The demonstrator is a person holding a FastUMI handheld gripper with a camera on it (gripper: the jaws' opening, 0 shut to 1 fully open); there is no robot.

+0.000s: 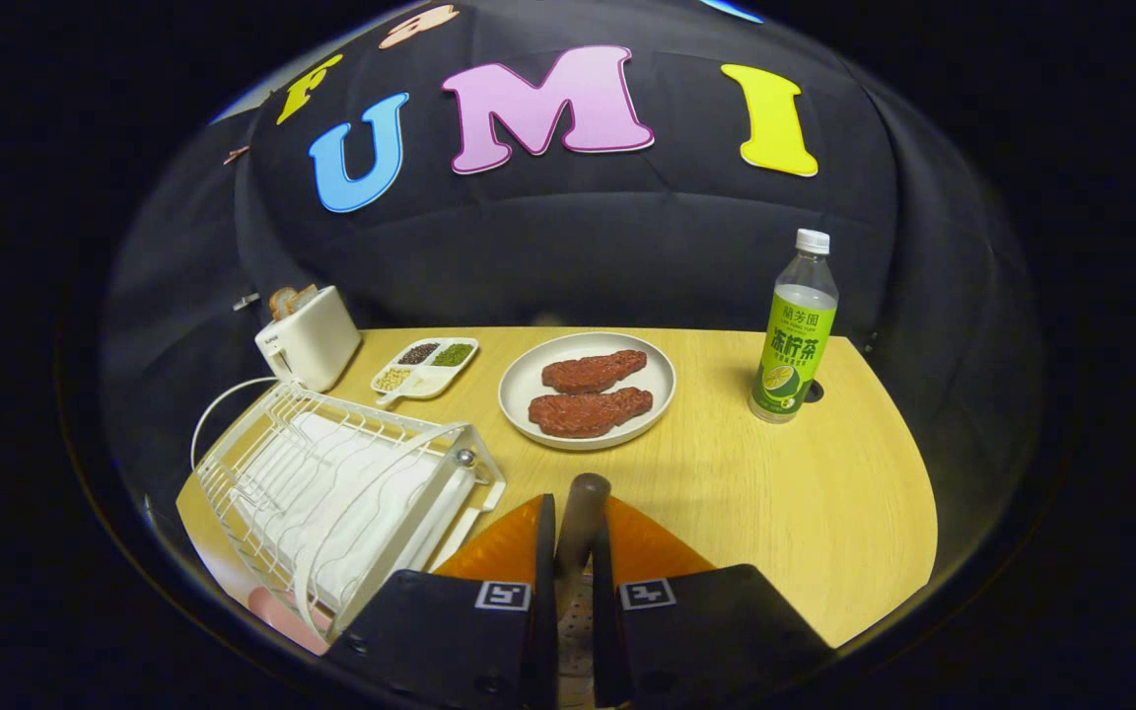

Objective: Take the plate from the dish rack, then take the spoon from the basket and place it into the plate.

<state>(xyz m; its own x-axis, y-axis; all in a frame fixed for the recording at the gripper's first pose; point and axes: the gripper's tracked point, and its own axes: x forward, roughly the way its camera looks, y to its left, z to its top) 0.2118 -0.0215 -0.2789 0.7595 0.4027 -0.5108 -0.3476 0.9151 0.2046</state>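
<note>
My gripper [573,518] is shut on the spoon [585,491], whose dark rounded handle end sticks out just past the fingertips. The rest of the spoon is hidden between the fingers [545,552]. Directly under the fingers lies an orange plate [652,552] on the wooden table, showing on both sides of them. The white wire dish rack [331,483] stands just left of the fingers with no dishes in its slots.
Beyond the fingers sits a white plate with two meat patties [588,390]. A green-labelled bottle [795,330] stands to the far right. At the far left are a white toaster [310,335] with bread and a small divided tray of beans [427,367]. A pink object [282,616] lies beside the rack.
</note>
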